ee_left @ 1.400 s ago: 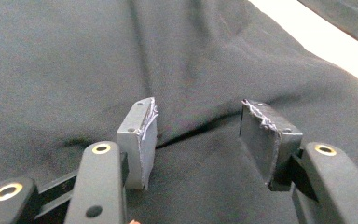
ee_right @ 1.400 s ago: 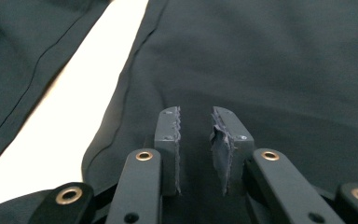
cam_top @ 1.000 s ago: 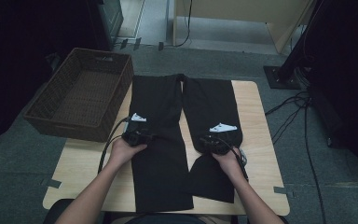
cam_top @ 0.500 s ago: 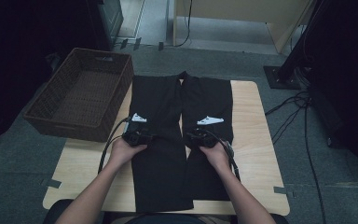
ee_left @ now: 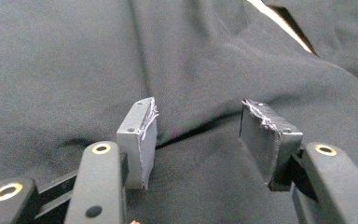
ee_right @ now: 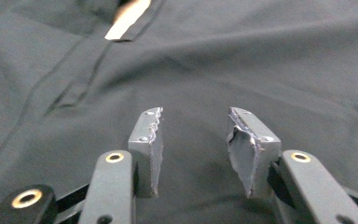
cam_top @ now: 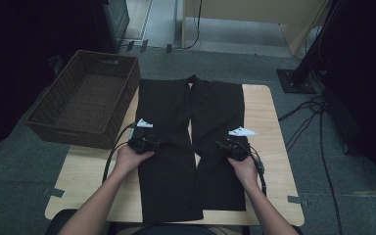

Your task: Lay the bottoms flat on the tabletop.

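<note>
- Trousers (cam_top: 191, 147), black, one pair, lie flat on the wooden table (cam_top: 274, 161), covering its middle strip.
- Long axis runs from the person's edge to the far edge; which end is the waist is hard to say from the high view. A thin gap of bare table splits the two legs down the centre.
- Left hand (cam_top: 129, 159) comes in from the bottom with the forearm angled up and inward, holding the left gripper (cam_top: 144, 142) over the left leg's outer part, about halfway along.
- Right hand (cam_top: 242, 166) mirrors it, with the right gripper (cam_top: 230, 146) over the right leg, roughly level with the other one.
- Left gripper view: jaws wide apart just above the cloth, a fold line running between the pads (ee_left: 140, 135). Nothing pinched.
- Right gripper view: same deal, jaws spread over smooth fabric with a seam off to the side.
- Count: two grippers, two hands, one wicker basket (cam_top: 85, 100) at the table's left far corner, just beside the trousers.
</note>
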Action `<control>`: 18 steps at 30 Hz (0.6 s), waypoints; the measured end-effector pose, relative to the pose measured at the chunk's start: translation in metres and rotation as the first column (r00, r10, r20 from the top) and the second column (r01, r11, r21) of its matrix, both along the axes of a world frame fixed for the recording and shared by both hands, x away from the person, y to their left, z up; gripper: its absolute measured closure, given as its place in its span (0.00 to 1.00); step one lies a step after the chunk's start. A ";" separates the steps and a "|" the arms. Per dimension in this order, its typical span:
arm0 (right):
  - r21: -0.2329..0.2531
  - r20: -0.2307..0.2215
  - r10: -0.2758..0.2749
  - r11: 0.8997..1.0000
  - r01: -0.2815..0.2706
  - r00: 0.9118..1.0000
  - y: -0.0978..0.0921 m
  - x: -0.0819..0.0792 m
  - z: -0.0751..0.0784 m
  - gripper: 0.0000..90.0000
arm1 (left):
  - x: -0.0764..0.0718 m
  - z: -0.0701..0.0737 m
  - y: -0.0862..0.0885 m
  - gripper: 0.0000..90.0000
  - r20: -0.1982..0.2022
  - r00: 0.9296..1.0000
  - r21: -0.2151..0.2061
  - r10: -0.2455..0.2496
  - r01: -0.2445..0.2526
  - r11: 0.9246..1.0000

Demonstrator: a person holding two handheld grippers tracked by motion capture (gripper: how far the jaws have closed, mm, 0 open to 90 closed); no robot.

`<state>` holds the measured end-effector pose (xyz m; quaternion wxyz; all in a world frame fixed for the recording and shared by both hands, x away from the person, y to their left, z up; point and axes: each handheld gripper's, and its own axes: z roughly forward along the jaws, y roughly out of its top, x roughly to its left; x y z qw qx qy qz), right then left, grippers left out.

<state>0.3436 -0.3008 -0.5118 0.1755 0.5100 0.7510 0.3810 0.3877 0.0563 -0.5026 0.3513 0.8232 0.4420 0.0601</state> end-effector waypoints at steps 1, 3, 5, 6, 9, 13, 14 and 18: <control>-0.002 -0.002 -0.007 1.000 0.007 1.000 -0.002 -0.002 0.000 0.59 | 0.000 0.000 0.000 0.52 -0.001 1.000 0.001 0.000 0.000 1.000; -0.003 0.001 -0.014 1.000 0.014 1.000 -0.005 -0.006 0.002 0.59 | 0.000 0.000 0.001 0.52 -0.004 1.000 0.003 -0.002 0.002 1.000; 0.003 0.015 -0.029 1.000 0.029 0.999 -0.010 -0.011 0.006 0.59 | 0.000 0.000 0.002 0.52 -0.005 1.000 0.003 -0.005 0.005 1.000; 0.006 0.021 -0.033 0.999 0.033 0.999 -0.013 -0.013 0.006 0.59 | 0.000 0.000 0.002 0.52 -0.005 1.000 0.003 -0.004 0.004 1.000; 0.005 0.016 -0.036 0.999 0.036 0.999 -0.018 -0.022 0.007 0.59 | -0.001 0.000 0.001 0.52 0.002 1.000 0.010 -0.004 0.004 1.000; -0.019 0.005 -0.033 0.999 0.033 0.999 -0.020 -0.030 0.003 0.59 | -0.001 0.001 0.000 0.52 0.004 1.000 0.021 -0.005 0.005 1.000; -0.026 0.000 -0.031 0.999 0.031 1.000 -0.020 -0.030 0.001 0.59 | -0.001 0.001 0.000 0.52 0.004 1.000 0.021 -0.005 0.005 1.000; -0.048 -0.003 -0.017 0.999 0.017 1.000 -0.017 -0.034 -0.006 0.56 | -0.001 0.001 0.001 0.52 -0.002 1.000 0.012 -0.005 0.005 1.000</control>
